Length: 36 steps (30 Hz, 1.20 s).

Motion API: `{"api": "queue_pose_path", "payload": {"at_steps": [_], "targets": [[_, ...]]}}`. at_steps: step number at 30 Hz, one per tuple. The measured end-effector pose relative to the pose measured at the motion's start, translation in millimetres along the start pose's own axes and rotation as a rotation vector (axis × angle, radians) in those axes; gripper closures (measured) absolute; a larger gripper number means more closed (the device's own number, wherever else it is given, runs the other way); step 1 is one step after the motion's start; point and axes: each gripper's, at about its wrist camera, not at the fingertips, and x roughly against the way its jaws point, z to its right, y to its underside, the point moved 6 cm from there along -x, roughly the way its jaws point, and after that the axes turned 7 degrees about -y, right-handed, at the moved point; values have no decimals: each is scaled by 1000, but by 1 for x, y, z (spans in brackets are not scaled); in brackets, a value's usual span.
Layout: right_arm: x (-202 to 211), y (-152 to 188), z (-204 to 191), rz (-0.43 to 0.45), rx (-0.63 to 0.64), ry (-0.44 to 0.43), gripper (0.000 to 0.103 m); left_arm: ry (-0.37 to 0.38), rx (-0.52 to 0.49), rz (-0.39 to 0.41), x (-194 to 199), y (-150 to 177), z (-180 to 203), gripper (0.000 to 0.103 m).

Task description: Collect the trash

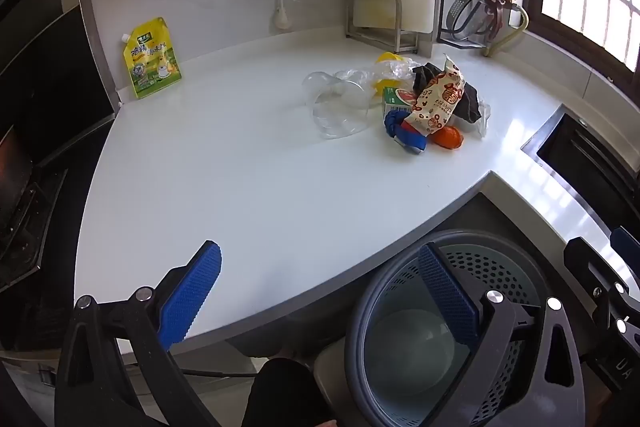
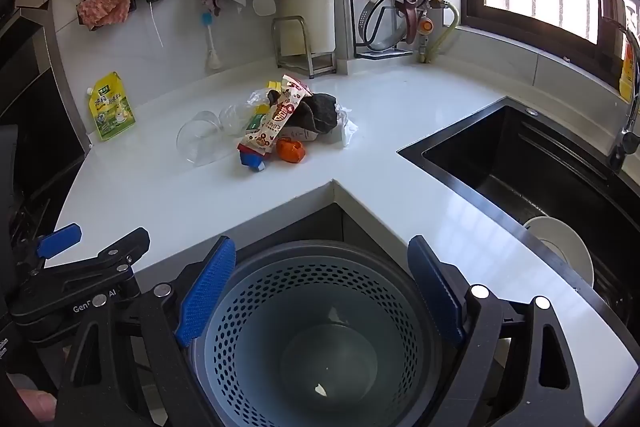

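Observation:
A heap of trash lies on the white countertop (image 1: 240,167): clear plastic cups (image 1: 340,107), a printed snack wrapper (image 1: 438,99), a dark rag (image 1: 468,103), a blue item (image 1: 404,133) and an orange wrapper (image 1: 448,139). The heap also shows in the right wrist view, with the snack wrapper (image 2: 280,115) on top. A grey perforated bin (image 2: 316,327) stands below the counter corner, nearly bare inside. My left gripper (image 1: 320,291) is open and empty over the counter's front edge. My right gripper (image 2: 320,299) is open and empty above the bin.
A yellow-green refill pouch (image 1: 154,61) stands at the back left by the stove. A black sink (image 2: 540,179) with a white dish (image 2: 564,247) lies right. A cutting board in a rack (image 1: 380,15), a steamer rack and hanging cloths line the back wall.

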Motion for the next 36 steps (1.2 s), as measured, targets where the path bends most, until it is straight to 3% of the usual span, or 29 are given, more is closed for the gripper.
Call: {"api": "queue_pose_path", "payload": {"at_steps": [36], "targets": [[6,-3,-1,11,2,0,19,-6,-11,21,7,-4,1,6]]}}
